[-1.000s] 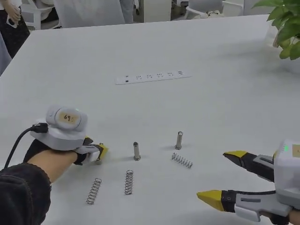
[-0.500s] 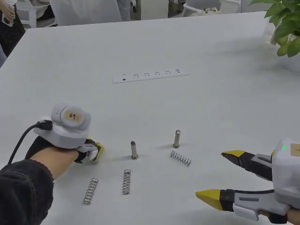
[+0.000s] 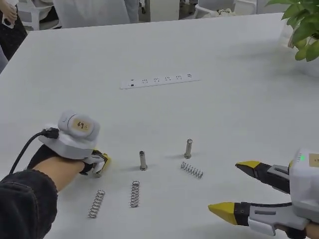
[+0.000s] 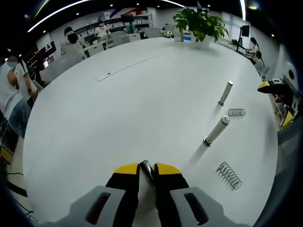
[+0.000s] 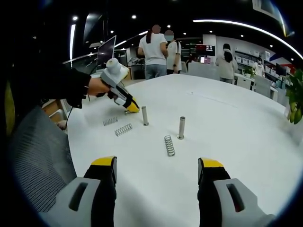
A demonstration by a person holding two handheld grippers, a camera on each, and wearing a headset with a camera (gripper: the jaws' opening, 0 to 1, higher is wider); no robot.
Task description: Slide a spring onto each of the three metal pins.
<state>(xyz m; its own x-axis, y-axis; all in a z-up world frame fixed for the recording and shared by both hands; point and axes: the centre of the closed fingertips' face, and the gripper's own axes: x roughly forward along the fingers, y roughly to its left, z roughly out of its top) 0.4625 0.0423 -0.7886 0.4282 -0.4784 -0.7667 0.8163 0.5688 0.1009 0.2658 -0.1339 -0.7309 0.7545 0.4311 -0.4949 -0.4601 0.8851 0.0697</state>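
"69" on left gripper (image 3: 101, 163) label (image 3: 79, 125)

White table (image 3: 239, 99): power strip (image 3: 159, 80), two upright pins (image 3: 143, 160), three loose springs (image 3: 135, 193), perhaps potted plant (image 3: 301, 30).

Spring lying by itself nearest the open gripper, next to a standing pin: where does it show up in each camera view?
Head view: the spring lies right of centre, just below the right-hand upright pin.
Left gripper view: the spring is near the right edge, just under the farther pin.
Right gripper view: the spring is at centre, lower left of the pin.
Shared landmark: that upright pin beside it.
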